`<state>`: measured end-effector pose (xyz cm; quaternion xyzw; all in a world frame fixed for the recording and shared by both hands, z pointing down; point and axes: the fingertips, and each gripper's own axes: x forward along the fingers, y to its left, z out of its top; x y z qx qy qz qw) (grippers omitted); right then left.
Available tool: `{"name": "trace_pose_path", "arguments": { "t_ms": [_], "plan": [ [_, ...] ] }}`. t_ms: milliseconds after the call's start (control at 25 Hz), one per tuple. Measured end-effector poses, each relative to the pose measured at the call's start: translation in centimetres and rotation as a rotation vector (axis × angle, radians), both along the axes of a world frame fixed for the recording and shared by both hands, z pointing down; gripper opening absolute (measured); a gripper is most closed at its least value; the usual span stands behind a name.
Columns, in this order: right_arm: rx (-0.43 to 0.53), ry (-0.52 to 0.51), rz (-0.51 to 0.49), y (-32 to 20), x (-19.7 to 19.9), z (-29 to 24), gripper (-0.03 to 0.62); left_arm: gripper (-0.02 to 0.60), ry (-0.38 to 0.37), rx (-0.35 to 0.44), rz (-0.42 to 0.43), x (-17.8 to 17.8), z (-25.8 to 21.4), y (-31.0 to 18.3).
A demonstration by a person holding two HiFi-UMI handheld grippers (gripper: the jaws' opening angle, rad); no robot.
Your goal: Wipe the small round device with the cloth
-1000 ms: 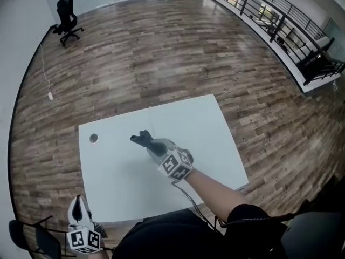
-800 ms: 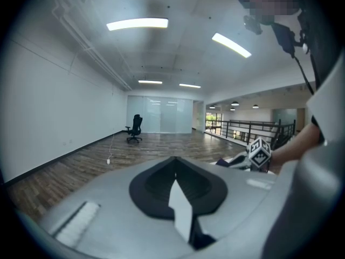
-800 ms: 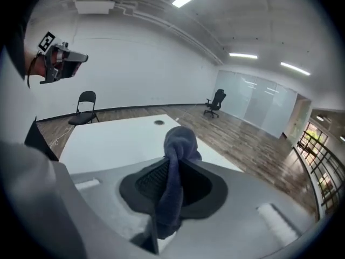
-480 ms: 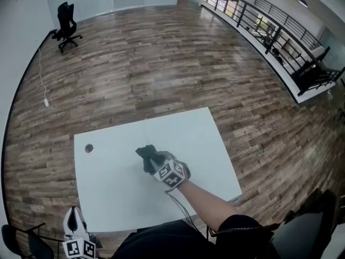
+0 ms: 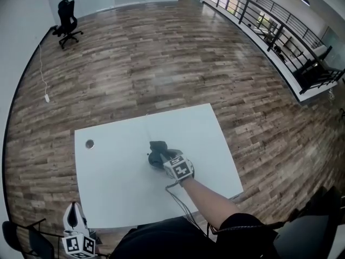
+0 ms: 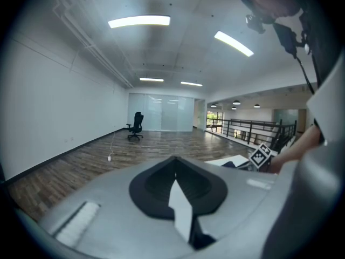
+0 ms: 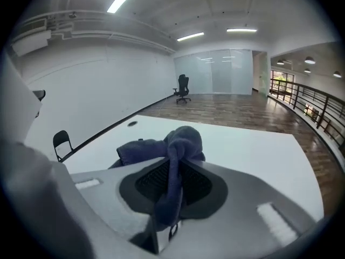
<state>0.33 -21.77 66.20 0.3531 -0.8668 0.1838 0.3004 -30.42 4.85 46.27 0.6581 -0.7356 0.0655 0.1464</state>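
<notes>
At one white table (image 5: 118, 177), the right hand-held gripper (image 7: 171, 161) pinches one blue cloth (image 7: 183, 138); the left hand-held gripper (image 6: 173, 163) is closed, empty

Your white table (image 5: 124, 182) sits on wood flooring (image 5: 161, 58). A black office chair (image 5: 66, 16) stands at eleven o'clock, and a railing (image 5: 269, 31) runs at two o'clock.

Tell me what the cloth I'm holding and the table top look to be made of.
Cloth: a soft, dark blue textile, probably microfibre or terry. It bunches and droops in folds, with a matte, fuzzy surface where the right gripper pinches it.
Table top: a hard, smooth white board, likely laminate or painted, with a faint sheen and a thin dark edge.
</notes>
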Motion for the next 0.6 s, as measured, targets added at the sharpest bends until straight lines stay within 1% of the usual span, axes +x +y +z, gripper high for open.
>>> {"name": "trace_pose_path", "arguments": {
  "t_ms": [80,160,240,320,440,480,520,560,600],
  "plan": [
    [-0.002,0.052,-0.033,0.6,0.5,0.9,0.060,0.008,-0.009,-0.008,0.008,0.0,0.0,-0.2],
    [0.018,0.108,-0.076,1.2,0.5,1.7,0.060,0.008,-0.018,-0.016,0.013,-0.1,-0.1,-0.2],
    [0.029,0.135,-0.103,1.5,0.4,2.3,0.060,0.008,-0.019,-0.023,0.013,-0.2,-0.1,-0.2],
    [-0.008,0.141,-0.109,2.2,0.4,3.0,0.060,0.008,-0.019,-0.026,0.017,-0.1,-0.1,-0.4],
    [-0.118,0.157,-0.107,3.9,1.2,5.1,0.060,0.008,-0.025,-0.026,0.021,0.0,-0.2,-0.4],
    [-0.135,0.157,-0.090,4.2,1.5,5.4,0.060,0.008,-0.026,-0.026,0.021,0.0,-0.2,-0.4],
    [-0.113,0.148,-0.056,4.0,2.0,4.9,0.060,0.008,-0.025,-0.024,0.021,-0.1,-0.3,-0.5],
    [-0.047,0.129,-0.008,3.2,2.6,3.6,0.060,0.008,-0.024,-0.021,0.020,-0.1,-0.4,-0.5],
    [0.046,0.104,0.040,2.1,3.1,1.7,0.060,0.008,-0.023,-0.017,0.021,-0.2,-0.5,-0.6]
  ]
}}
